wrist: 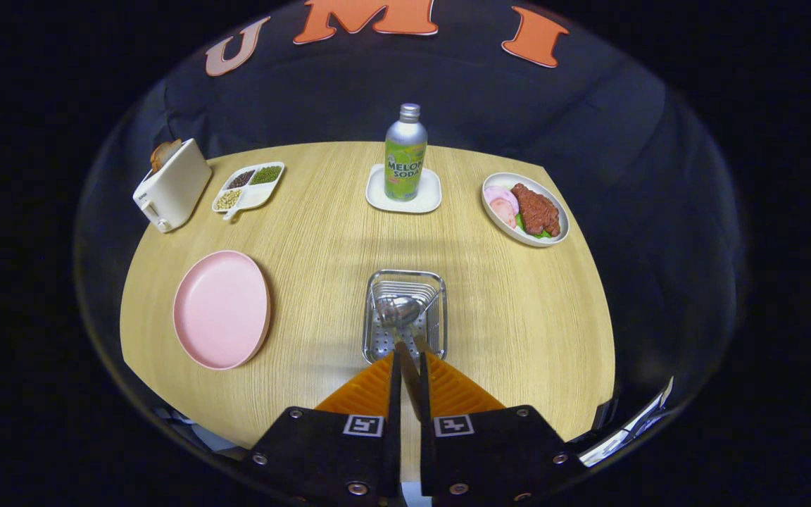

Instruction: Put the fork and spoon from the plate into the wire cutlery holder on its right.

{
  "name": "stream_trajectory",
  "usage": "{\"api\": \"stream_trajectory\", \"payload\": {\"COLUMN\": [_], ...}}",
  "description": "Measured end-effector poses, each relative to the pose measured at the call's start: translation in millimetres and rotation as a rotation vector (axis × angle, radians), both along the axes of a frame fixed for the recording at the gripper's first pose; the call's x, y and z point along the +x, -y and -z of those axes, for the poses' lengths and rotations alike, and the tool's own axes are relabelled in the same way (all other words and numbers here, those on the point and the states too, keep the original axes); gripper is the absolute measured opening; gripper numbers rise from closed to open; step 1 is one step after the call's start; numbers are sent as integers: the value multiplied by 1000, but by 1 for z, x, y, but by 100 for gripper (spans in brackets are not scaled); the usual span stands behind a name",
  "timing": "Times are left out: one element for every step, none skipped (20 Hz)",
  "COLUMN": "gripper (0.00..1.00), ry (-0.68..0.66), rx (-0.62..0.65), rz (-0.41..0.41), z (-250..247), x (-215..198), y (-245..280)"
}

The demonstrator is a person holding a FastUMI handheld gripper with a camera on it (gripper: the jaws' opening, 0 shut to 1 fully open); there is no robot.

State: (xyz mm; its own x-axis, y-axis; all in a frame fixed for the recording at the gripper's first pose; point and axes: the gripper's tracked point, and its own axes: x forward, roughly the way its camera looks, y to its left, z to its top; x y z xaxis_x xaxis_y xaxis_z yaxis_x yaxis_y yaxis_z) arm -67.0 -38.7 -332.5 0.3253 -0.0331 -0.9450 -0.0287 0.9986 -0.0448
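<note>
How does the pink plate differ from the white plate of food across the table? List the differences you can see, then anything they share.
The pink plate is bare; the white plate carries meat and greens.
The pink plate lies left of the wire cutlery holder; the white plate lies beyond it, to the right.
The pink plate is round; the white plate looks more oval.
Both rest flat on the wooden table. The gripper is shut on a spoon over the holder.
</note>
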Motion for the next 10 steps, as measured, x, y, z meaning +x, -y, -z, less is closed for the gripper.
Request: {"api": "stream_trajectory", "payload": {"gripper": [12, 12, 12, 13, 13, 13, 13, 13, 13, 15], "ry": [22, 47, 74, 106, 144, 185, 239, 296, 347, 398], "rx": [3, 6, 9, 6, 2, 1, 10, 18, 21, 20], "rz": [6, 13, 18, 23, 27, 34, 42, 52, 59, 66], "z": [-5, -10, -16, -23, -30, -40, -51, -63, -74, -86], "x": [4, 9, 13, 20, 27, 35, 45, 55, 62, 70], "y": [1, 2, 4, 5, 8, 10, 10, 11, 13, 15]}}
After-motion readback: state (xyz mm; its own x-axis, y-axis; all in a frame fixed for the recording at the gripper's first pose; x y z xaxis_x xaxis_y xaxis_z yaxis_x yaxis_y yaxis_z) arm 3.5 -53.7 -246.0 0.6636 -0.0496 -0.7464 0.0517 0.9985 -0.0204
